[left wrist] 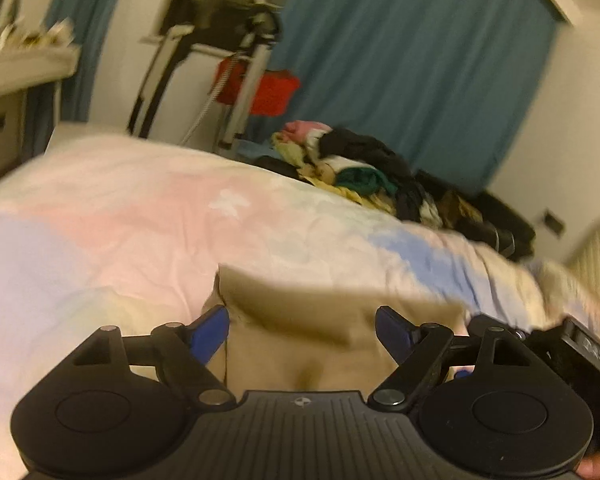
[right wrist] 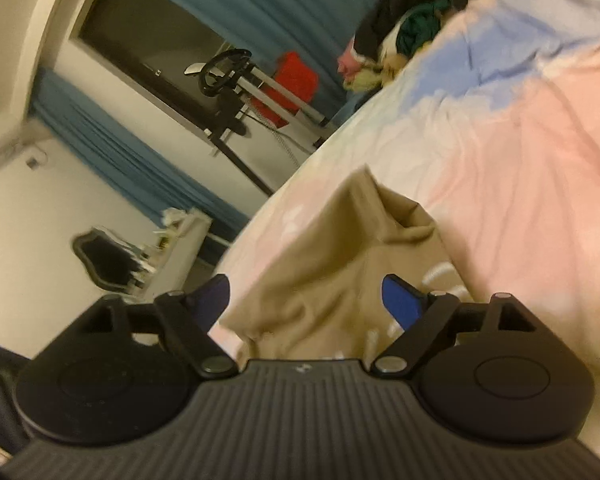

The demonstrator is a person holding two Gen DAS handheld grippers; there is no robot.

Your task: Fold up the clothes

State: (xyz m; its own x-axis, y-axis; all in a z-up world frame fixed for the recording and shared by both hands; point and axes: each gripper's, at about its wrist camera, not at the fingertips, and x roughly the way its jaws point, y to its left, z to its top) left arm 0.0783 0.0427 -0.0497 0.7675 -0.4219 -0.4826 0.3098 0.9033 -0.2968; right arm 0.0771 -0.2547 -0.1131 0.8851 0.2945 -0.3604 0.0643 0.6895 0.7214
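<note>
A tan garment [left wrist: 308,332] lies crumpled on the pastel bedspread [left wrist: 140,220], right in front of my left gripper [left wrist: 302,326]. The left gripper's blue-padded fingers [left wrist: 210,332] are spread wide, with the cloth lying between them but not pinched. In the right wrist view the same tan garment [right wrist: 332,256] lies bunched on the bedspread [right wrist: 520,160], and my right gripper [right wrist: 306,300] is open over its near edge, holding nothing. The other gripper's black body [left wrist: 580,352] shows at the right edge of the left wrist view.
A pile of mixed clothes [left wrist: 364,168] sits at the far side of the bed, also in the right wrist view [right wrist: 412,24]. Beyond stand a metal tripod [left wrist: 248,64], a red object [left wrist: 268,92], teal curtains [left wrist: 420,60] and a white shelf [left wrist: 20,68].
</note>
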